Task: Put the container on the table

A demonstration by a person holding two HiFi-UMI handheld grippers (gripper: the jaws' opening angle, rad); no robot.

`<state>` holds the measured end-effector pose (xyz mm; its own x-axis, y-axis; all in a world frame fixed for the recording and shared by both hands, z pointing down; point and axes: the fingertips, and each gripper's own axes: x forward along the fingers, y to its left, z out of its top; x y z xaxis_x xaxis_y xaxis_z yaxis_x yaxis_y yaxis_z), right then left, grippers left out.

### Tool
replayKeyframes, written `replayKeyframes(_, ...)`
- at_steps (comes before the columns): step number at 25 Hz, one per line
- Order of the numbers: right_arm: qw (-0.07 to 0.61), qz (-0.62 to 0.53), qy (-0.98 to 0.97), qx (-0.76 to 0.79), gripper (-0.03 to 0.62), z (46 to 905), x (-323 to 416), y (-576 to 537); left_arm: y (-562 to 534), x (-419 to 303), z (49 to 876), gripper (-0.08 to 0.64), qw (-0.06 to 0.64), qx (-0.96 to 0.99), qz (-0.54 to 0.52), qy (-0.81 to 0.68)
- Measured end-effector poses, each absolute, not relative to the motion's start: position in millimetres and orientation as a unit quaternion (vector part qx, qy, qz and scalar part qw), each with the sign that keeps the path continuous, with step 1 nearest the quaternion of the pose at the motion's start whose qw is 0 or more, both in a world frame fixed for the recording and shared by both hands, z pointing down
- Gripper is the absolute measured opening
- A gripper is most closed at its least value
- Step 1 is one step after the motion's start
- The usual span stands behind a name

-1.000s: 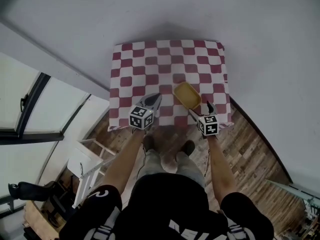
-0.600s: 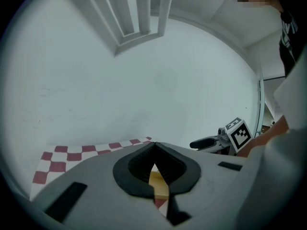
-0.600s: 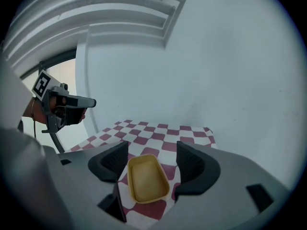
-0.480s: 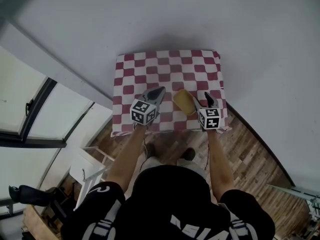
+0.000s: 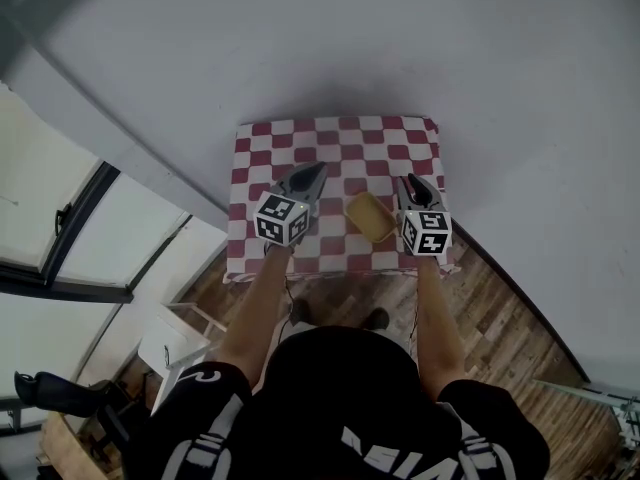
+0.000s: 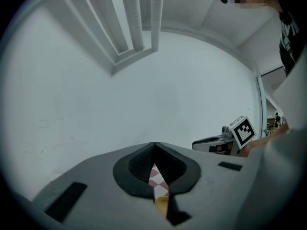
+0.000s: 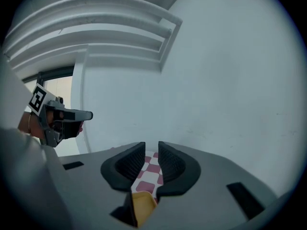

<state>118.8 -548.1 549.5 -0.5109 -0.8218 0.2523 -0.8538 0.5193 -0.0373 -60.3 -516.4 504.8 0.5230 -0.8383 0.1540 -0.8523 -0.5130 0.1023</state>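
In the head view the yellow container (image 5: 367, 217) rests on the red-and-white checked table (image 5: 300, 138), near the front edge and apart from both grippers. My left gripper (image 5: 318, 174) hovers above the cloth to its left with the tips together. My right gripper (image 5: 408, 182) hovers to the container's right. In the left gripper view the pads (image 6: 142, 163) meet at the tip, and a sliver of the container (image 6: 161, 205) shows below. In the right gripper view the jaws are closing with a narrow gap and nothing between them; the container (image 7: 142, 203) lies beneath.
A white wall fills the space behind the table. A wooden floor (image 5: 500, 313) lies in front of it, where the person's feet (image 5: 377, 319) stand. A window (image 5: 60, 238) and a white stool (image 5: 175, 333) are at the left.
Both grippers have risen away from the table. The right jaws have narrowed. The container stays on the cloth where it was.
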Motion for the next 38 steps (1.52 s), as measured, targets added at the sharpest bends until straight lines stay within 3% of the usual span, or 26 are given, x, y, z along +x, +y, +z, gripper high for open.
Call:
replayKeyframes(6, 0.084, 0.073, -0.861, 0.496, 0.014, 527, 128, -549, -517, -68, 498, 0.025, 0.08, 0.864, 0.034, -0.497)
replayKeyframes(38, 0.094, 0.085, -0.851, 0.509, 0.014, 526, 133, -511, -486, -63, 494, 0.025, 0.093, 0.843, 0.006, -0.53)
